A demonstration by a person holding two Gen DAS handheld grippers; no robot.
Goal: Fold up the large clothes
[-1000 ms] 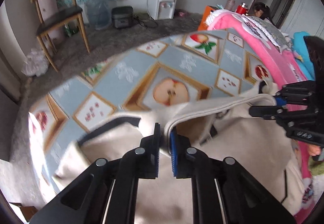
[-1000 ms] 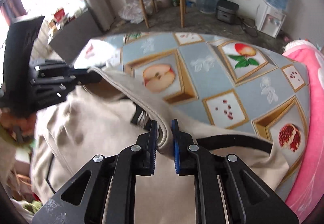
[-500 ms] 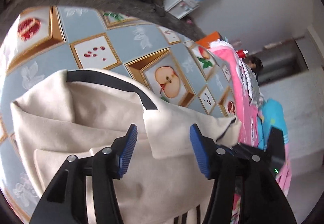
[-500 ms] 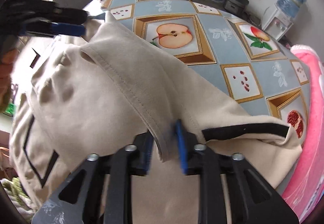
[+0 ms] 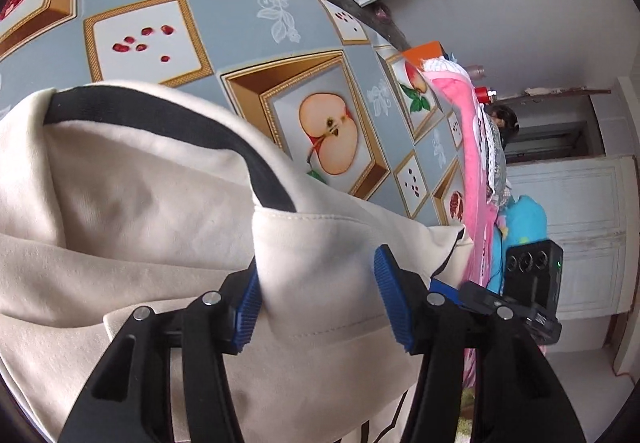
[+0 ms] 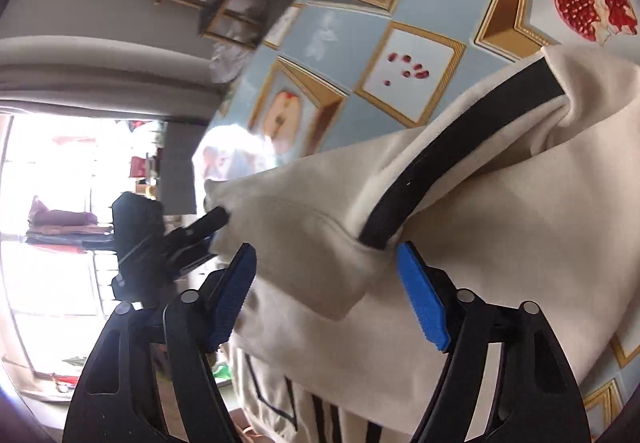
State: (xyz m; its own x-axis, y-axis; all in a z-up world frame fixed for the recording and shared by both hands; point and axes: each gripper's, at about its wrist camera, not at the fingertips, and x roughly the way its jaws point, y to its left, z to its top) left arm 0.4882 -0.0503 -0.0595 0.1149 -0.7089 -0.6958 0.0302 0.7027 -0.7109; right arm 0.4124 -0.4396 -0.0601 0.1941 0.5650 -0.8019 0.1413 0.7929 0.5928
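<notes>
Cream fleece garment with black band trim (image 5: 152,203) lies folded on table under blue oilcloth printed with gold-framed fruit pictures (image 5: 248,31), filling lower half of both views. Left gripper (image 5: 316,299) with blue pads: jaws apart, recently opened, folded hem between them, not pinched. Right gripper (image 6: 328,295): jaws just been opening, wide, cloth edge between, unclamped; black band end at 12 o'clock. Pink fabric pile (image 5: 472,147) at 3 o'clock.

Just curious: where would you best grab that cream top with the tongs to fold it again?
Probably the stitched hem of the folded-over flap on the cream top, approached from the near side: it lies on top as a free edge, while the black band sits half tucked under.
</notes>
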